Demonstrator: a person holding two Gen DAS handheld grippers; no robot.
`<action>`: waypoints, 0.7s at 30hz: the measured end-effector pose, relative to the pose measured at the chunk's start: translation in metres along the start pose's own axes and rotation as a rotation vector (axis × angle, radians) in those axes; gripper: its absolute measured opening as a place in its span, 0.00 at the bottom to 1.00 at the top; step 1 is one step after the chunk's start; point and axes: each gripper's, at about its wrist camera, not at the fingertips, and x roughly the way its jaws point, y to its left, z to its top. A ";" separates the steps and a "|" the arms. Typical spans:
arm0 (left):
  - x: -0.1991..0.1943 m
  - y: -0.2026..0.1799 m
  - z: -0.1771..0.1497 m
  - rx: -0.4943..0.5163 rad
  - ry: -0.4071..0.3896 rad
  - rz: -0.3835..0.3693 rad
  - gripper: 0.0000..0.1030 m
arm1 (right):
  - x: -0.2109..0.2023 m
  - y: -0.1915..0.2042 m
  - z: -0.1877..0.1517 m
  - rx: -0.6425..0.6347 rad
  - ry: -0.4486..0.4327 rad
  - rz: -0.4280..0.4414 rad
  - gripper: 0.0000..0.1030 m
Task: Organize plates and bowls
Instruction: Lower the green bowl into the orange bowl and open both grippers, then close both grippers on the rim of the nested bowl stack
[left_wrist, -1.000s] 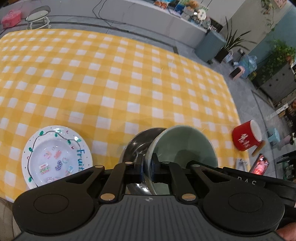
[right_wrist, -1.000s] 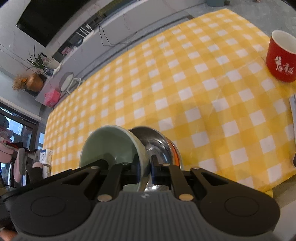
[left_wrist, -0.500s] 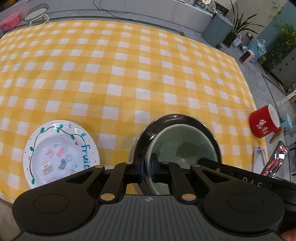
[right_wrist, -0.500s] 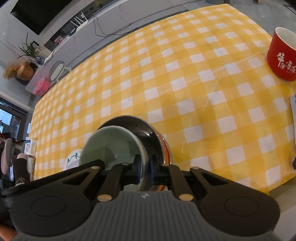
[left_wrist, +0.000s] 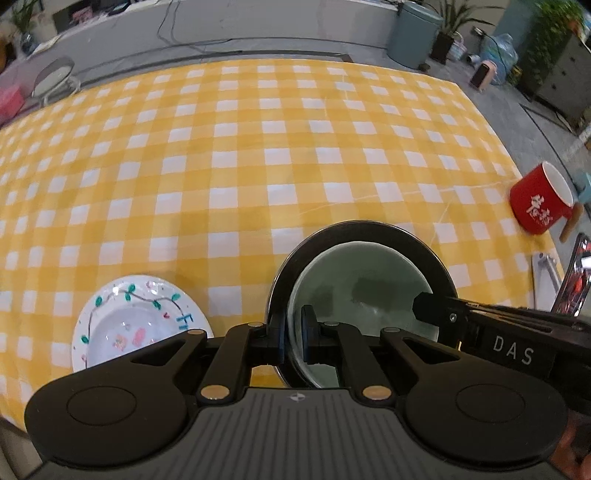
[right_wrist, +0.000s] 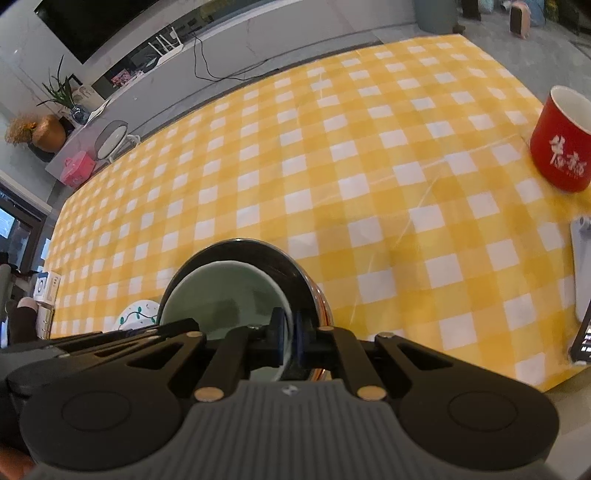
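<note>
- My left claw is clenched on the near-left rim of the pale green ceramic bowl; one pad inside the wall, one outside.
- My right claw pinches the same green bowl's rim on its right side, and its jaws have just been closing tighter on that wall.
- The green bowl now sits nested inside the wider shiny steel bowl, at about 5 o'clock on the yellow-and-white checked desk.
- White round plate with a painted vine and fruit pattern lies flat at 7 o'clock, just beside the steel bowl, apart from it.
- Red mug with white lettering stands at 3 o'clock near the desk edge, well apart from the stack.
- My read: nesting is nearly done; release comes next.
- Risk: the outer pads sit in the narrow gap between the two bowls. Opening wide could shove the steel bowl sideways toward the near edge.
- Risk: uneven release could tip the green bowl and knock its rim on steel.
</note>
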 end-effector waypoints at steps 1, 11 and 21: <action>0.000 -0.001 0.001 0.010 -0.006 0.003 0.08 | 0.000 0.000 0.000 -0.004 -0.003 -0.002 0.03; -0.023 -0.011 -0.001 0.117 -0.127 0.043 0.18 | -0.016 0.007 -0.001 -0.053 -0.098 -0.006 0.07; -0.036 -0.009 -0.008 0.124 -0.250 0.024 0.68 | -0.033 0.003 -0.005 -0.140 -0.260 -0.011 0.48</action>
